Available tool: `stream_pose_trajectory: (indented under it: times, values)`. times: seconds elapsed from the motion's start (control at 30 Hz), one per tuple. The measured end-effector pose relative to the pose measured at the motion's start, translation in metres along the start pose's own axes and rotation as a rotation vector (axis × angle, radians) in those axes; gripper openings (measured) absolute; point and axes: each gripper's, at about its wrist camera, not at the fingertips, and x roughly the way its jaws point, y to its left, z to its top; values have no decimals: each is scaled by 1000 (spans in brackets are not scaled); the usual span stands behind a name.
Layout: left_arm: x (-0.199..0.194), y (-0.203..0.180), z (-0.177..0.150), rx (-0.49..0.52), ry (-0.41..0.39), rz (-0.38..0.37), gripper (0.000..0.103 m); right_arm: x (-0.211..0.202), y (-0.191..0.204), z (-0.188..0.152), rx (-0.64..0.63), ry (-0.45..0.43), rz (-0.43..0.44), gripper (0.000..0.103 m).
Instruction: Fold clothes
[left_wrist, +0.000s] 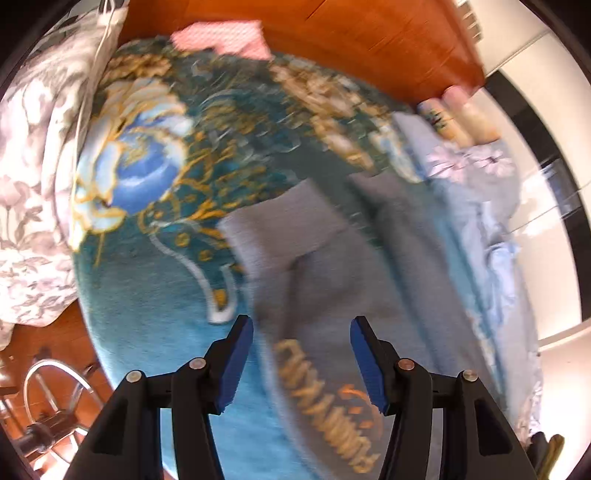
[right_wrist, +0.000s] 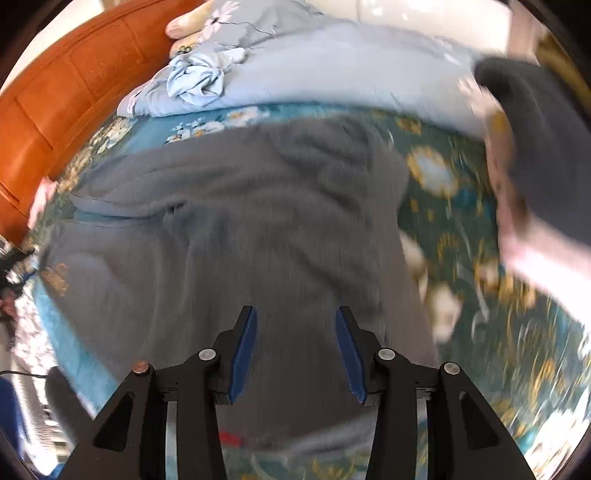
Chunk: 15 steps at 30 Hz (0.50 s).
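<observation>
A grey sweatshirt (left_wrist: 332, 266) with gold lettering (left_wrist: 325, 398) lies spread on a teal floral blanket (left_wrist: 166, 184). Its cuffed sleeve end points toward the far side of the bed. My left gripper (left_wrist: 301, 325) hovers over the printed part, jaws open, with nothing pressed between the blue pads (left_wrist: 236, 365). In the right wrist view the same grey sweatshirt (right_wrist: 240, 221) fills the middle, wrinkled. My right gripper (right_wrist: 296, 314) hangs open just above its near part and holds nothing. Both views are blurred by motion.
A pale blue quilt (right_wrist: 332, 66) is heaped along the blanket's far side, beside an orange wooden headboard (right_wrist: 55, 92). A grey-white floral cover (left_wrist: 33, 166) and a pink cloth (left_wrist: 221, 37) lie at the bed's edge. A dark blurred shape (right_wrist: 535, 147) is at the right.
</observation>
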Motion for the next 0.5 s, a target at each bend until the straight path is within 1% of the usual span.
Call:
stream_pose_trajectory:
  times: [0.07, 0.1, 0.2, 0.27, 0.33, 0.37, 0.4, 0.43, 0.5]
  values:
    - [7, 8, 0, -13, 21, -23, 59, -6, -17, -15, 94, 14, 15, 45]
    - [10, 10, 0, -20, 26, -36, 57, -9, -29, -25, 156, 23, 26, 45]
    - [18, 15, 1, -40, 20, -68, 57, -19, -61, -52, 324, 34, 70, 45]
    - [21, 15, 1, -44, 9, -79, 51, -27, -82, -71, 426, 26, 91, 45]
    - [24, 14, 0, -41, 4, -80, 39, -30, -100, -88, 512, 20, 113, 45]
    - [25, 14, 1, -43, 6, -82, 37, -29, -105, -94, 547, 16, 136, 45]
    - [26, 14, 1, -46, 8, -84, 35, -27, -107, -101, 582, 19, 182, 45]
    - [26, 15, 1, -53, 9, -89, 34, -24, -110, -108, 617, 20, 229, 45]
    - [26, 18, 1, -75, 13, -105, 33, -16, -112, -114, 666, 14, 281, 45]
